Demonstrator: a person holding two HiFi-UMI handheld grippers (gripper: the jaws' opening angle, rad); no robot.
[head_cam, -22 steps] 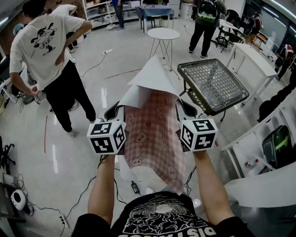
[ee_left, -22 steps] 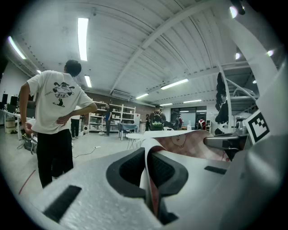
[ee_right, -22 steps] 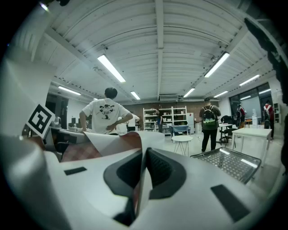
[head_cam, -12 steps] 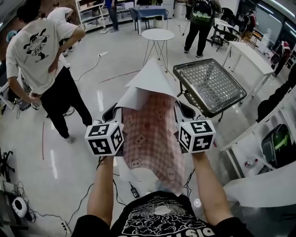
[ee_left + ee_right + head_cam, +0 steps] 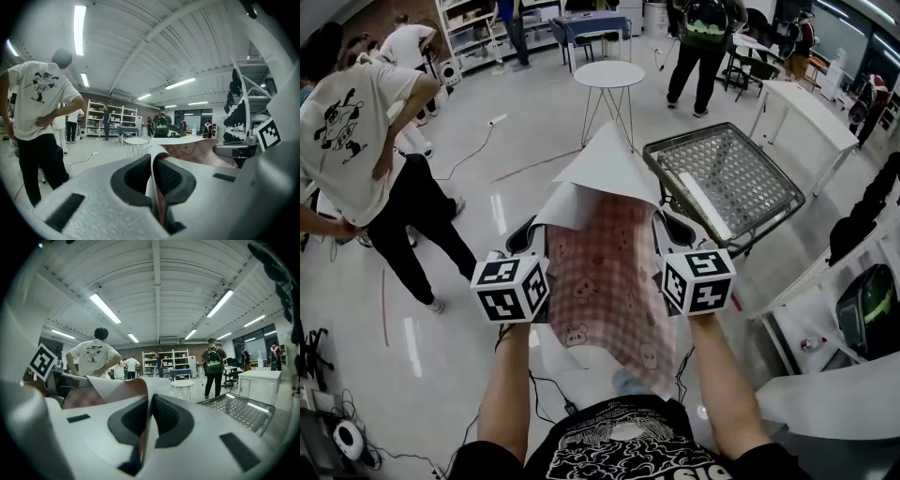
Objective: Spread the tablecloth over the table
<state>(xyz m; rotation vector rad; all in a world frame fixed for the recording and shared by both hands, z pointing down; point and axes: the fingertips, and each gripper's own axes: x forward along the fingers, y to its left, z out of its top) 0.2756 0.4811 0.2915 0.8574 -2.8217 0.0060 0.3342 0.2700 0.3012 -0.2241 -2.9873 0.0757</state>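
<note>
Cloth fills the middle of the head view: the tablecloth [image 5: 609, 281], pink check with small animal prints and a white underside, is stretched in the air between the two grippers. Its near end hangs down toward the person's chest, and its far edge is folded back in a white peak. The left gripper [image 5: 525, 239] has its jaws pressed together on the cloth's left edge; in the left gripper view a thin fold of the tablecloth [image 5: 192, 152] runs up through the closed gripper [image 5: 154, 178]. The right gripper [image 5: 675, 230] is clamped the same way on the right edge, and the right gripper view shows the cloth [image 5: 112, 390] pinched in the gripper [image 5: 149, 423]. The bench [image 5: 750, 169], with a perforated metal top, stands to the right and farther off, with no cloth lying on it. A round white table [image 5: 614, 73] stands far beyond, and a person in a white T-shirt [image 5: 356, 150] stands at the left.
</note>
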